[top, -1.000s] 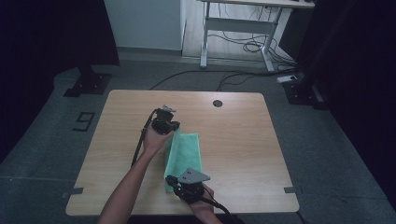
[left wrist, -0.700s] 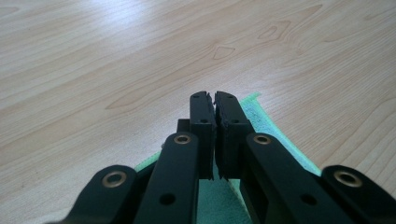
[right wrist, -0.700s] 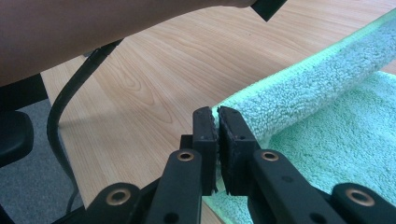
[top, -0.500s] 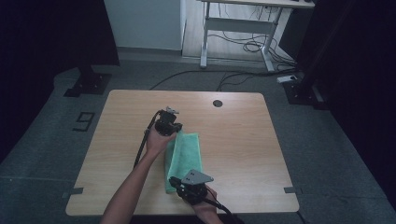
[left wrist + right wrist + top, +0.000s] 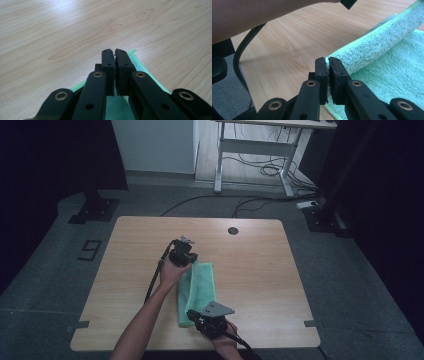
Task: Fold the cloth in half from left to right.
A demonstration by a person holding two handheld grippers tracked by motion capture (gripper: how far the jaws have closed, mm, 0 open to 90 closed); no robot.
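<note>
A green towel (image 5: 202, 285) lies lengthwise on the middle of the wooden table (image 5: 260, 265). My left gripper (image 5: 182, 255) sits at the towel's far left corner. My right gripper (image 5: 207, 317) is at its near end. In the left gripper view the left gripper (image 5: 114, 51) is shut low over the towel (image 5: 147, 72), whose corner shows just past the tips. In the right gripper view the right gripper (image 5: 328, 59) is shut on the towel's edge. The towel (image 5: 387, 75) rises from there in a rolled fold over its flat layer.
A dark round grommet (image 5: 233, 230) sits near the table's far edge. A person's forearm (image 5: 262, 15) and a black cable (image 5: 239, 57) cross the right gripper view. Bare wood (image 5: 62, 30) spreads ahead of the left gripper. A metal desk frame (image 5: 250, 145) stands beyond the table.
Both grippers have shifted slightly to the right and toward the near edge, with the towel's left edge still in them.
</note>
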